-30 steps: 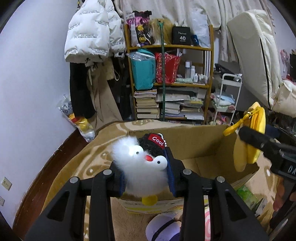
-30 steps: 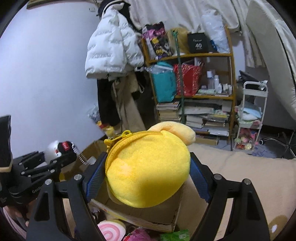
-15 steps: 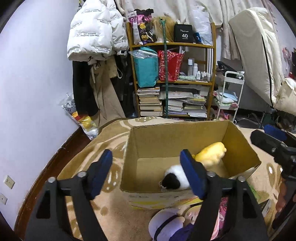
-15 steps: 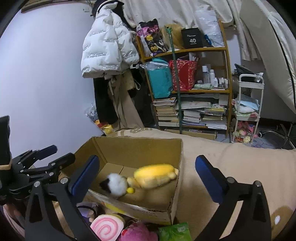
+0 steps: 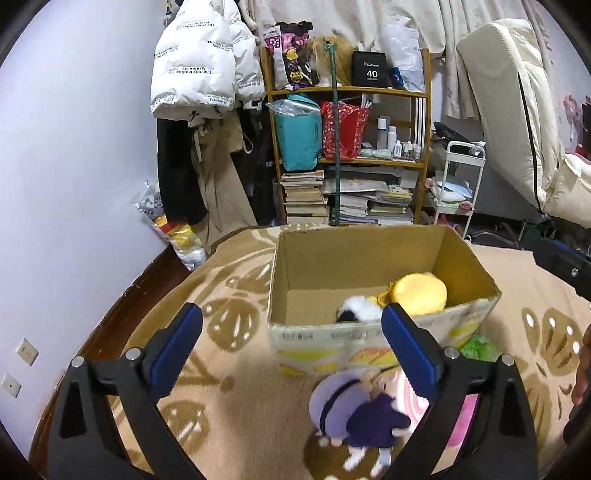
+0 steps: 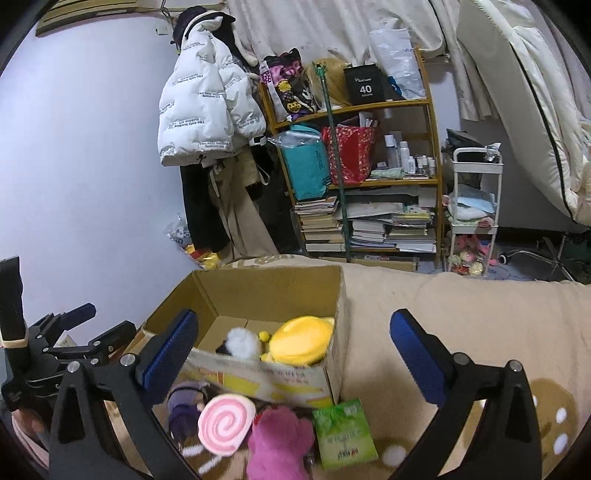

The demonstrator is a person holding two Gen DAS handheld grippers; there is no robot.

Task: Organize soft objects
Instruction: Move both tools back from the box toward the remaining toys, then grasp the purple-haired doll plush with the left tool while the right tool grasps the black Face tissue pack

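Your left gripper [image 5: 291, 341]: fingers spread, empty | your right gripper [image 6: 293, 356]: fingers spread, empty | open brown cardboard box [image 5: 354, 258]: contains round yellow plush pouch [image 5: 419, 293], fluffy white-black plush penguin [image 5: 360, 309]

A pale lavender wall [image 5: 74, 166] fills the left side, with two white sockets [image 5: 27, 350] low down near a dark wooden skirting board [image 5: 122, 306]. A white puffer jacket [image 5: 199, 74] hangs high against it, above darker coats. Beside these stands a wooden shelf unit [image 5: 349, 147] crammed with bags, bottles and stacked books (the lowest shelf is nearly all books). To its right is a small white trolley [image 6: 474, 206], and a cream mattress [image 6: 524, 99] leans upright. A tan blanket [image 6: 461, 302] with a brown leaf pattern covers the foreground. Pale curtains [image 5: 369, 18] hang behind.
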